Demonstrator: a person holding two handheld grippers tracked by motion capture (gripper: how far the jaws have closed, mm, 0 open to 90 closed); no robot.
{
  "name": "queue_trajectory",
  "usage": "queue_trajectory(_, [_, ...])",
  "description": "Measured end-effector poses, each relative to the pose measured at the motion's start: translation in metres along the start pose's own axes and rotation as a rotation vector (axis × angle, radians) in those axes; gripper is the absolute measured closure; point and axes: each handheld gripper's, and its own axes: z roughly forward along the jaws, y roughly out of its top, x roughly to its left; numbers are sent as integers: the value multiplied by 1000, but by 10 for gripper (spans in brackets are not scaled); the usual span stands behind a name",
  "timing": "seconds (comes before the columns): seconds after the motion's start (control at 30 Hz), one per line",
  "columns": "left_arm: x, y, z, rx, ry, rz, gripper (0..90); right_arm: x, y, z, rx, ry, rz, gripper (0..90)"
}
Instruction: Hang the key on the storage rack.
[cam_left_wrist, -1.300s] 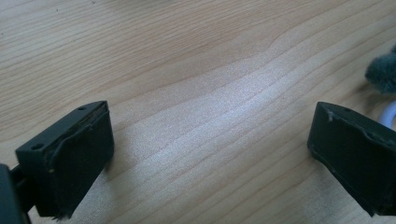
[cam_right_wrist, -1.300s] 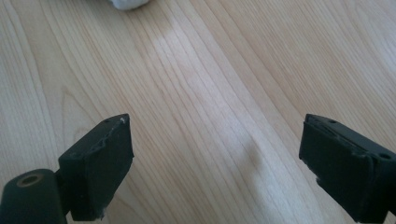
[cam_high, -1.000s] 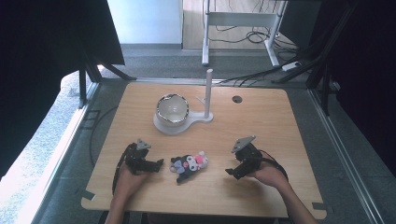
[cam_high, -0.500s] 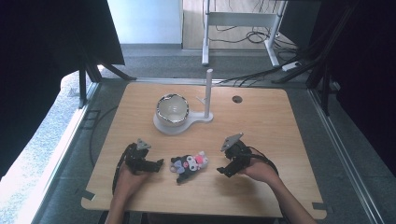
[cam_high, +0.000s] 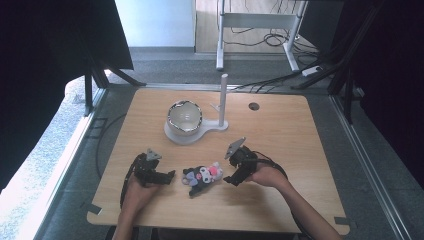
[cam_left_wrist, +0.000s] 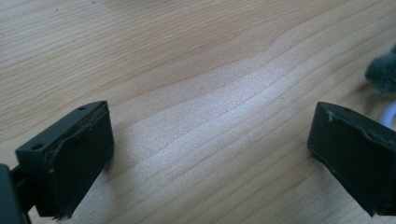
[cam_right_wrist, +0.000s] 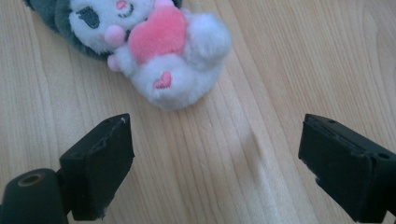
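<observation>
Right claw (cam_high: 231, 179) moved left toward plush toy (cam_high: 202, 175), jaws wide, empty; left claw (cam_high: 169, 176) wide, resting.

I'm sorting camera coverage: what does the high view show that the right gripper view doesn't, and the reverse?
High view alone: the bowl on its white stand, the left tongs, both forearms, the floor around the table. Right gripper view alone: close detail of the plush toy, its pink heart and stitched face, just ahead of open jaws. Shared: the toy, the right tongs and the wooden table.
</observation>
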Motion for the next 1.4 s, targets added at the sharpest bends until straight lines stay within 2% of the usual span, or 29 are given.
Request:
queue_trajectory(0.27, [0, 0, 0, 1, -1, 1, 4, 2, 17, 7, 56, 15, -63, 103])
queue_trajectory(0.6, [0, 0, 0, 3, -2, 1, 4, 7, 42, 14, 153, 39, -178, 98])
queue_trajectory(0.9, [0, 0, 0, 3, -2, 1, 3, 14, 64, 30, 247, 77, -283, 118])
queue_trajectory(1.03, [0, 0, 0, 3, -2, 1, 3, 18, 73, 38, 282, 91, -315, 129])
queue_trajectory(1.23, [0, 0, 0, 2, -1, 1, 3, 24, 83, 48, 335, 150, -367, 136])
queue_trajectory(1.3, [0, 0, 0, 5, -2, 4, 3, 26, 85, 51, 362, 152, -384, 158])
queue_trajectory(1.4, [0, 0, 0, 5, -2, 4, 4, 28, 89, 53, 391, 166, -406, 256])
